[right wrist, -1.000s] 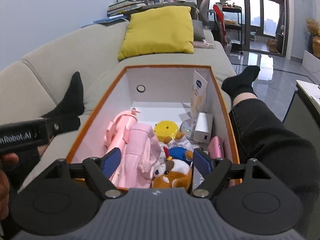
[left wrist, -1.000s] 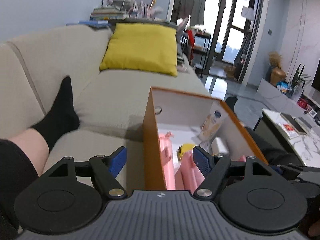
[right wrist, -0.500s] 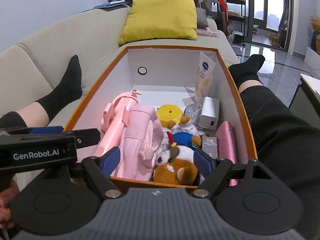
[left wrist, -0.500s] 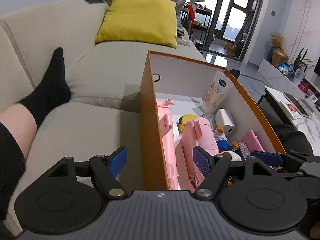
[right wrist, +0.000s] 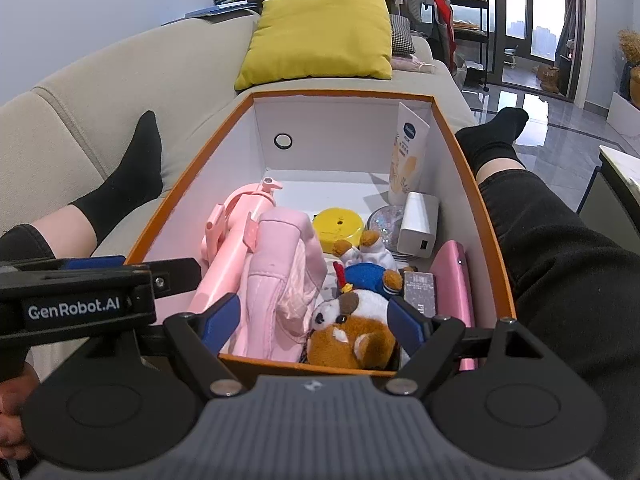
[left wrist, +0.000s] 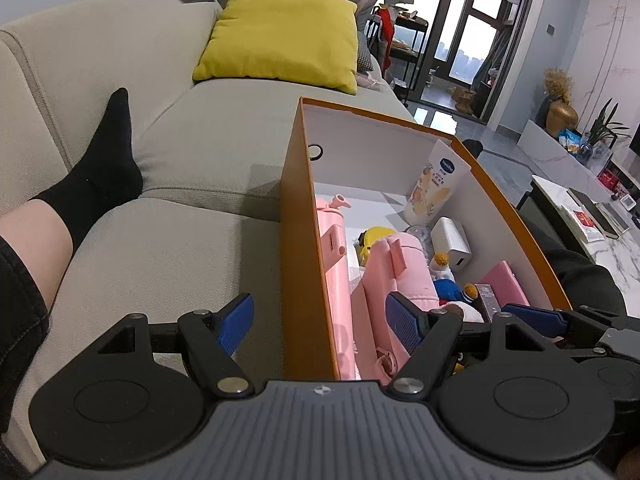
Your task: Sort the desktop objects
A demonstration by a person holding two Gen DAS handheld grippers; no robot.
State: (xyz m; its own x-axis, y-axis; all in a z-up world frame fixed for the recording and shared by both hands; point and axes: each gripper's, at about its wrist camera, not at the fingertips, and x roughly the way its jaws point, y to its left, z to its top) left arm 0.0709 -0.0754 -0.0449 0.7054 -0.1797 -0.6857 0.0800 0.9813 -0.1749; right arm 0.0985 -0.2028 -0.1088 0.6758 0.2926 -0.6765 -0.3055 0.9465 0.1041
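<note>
An orange box [right wrist: 340,93] with a white inside lies on the sofa between a person's legs. It holds a pink bottle [right wrist: 232,256], a pink pouch [right wrist: 276,268], a brown-and-white plush dog [right wrist: 352,328], a blue-dressed plush [right wrist: 368,276], a yellow disc [right wrist: 338,228], a white charger [right wrist: 418,224], a lotion tube [right wrist: 408,152] and a flat pink case [right wrist: 452,284]. My right gripper [right wrist: 313,320] hangs open over the box's near end, above the plush dog. My left gripper [left wrist: 320,322] is open and straddles the box's left wall [left wrist: 298,240], holding nothing.
A beige sofa [left wrist: 200,152] carries a yellow cushion [left wrist: 280,38] at its far end. The person's legs in black socks [right wrist: 128,184] lie on both sides of the box. A marble table [left wrist: 592,216] with books stands to the right.
Both views have tilted down and drawn nearer the box, so more of its contents show. The left gripper has moved up beside the right one at the box's left wall. Both stay open.
</note>
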